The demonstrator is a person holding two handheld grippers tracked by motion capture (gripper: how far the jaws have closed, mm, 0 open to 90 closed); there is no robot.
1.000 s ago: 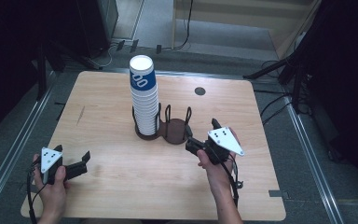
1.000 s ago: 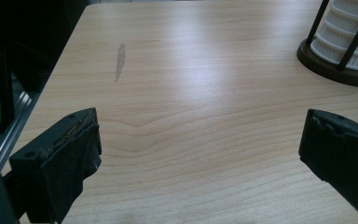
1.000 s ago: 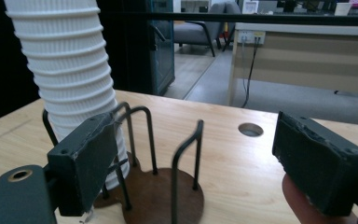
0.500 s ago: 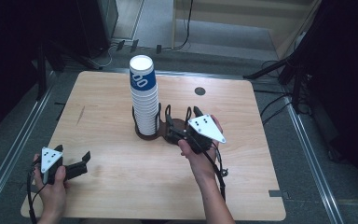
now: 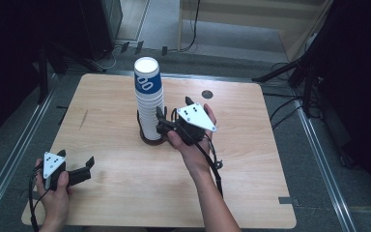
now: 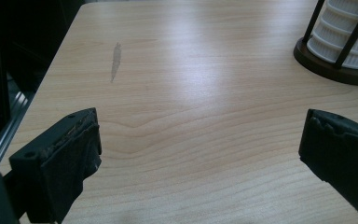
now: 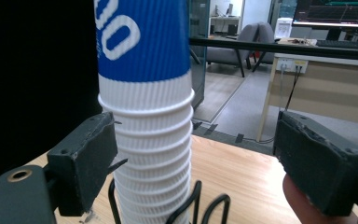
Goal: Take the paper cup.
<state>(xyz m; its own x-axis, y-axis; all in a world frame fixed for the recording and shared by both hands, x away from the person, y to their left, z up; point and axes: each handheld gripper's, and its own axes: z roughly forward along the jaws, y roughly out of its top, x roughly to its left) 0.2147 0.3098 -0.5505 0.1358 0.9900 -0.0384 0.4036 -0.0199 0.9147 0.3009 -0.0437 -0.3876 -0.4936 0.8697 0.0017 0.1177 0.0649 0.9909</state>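
The stack of paper cups (image 5: 149, 107) is standing upright in a dark wire holder (image 5: 153, 137) just above the centre of the table (image 5: 251, 159), its long axis running straight up. In the right gripper view the stack is sitting at about eleven o'clock, hugging one pad while the other is standing well clear; the right gripper (image 5: 160, 121) is therefore gaping, gripping nothing. The right hand is much the nearer. Down at seven o'clock, the left gripper (image 5: 88, 164) is lying wide open and empty. White characters, perhaps "00", are showing on the blue top cup.
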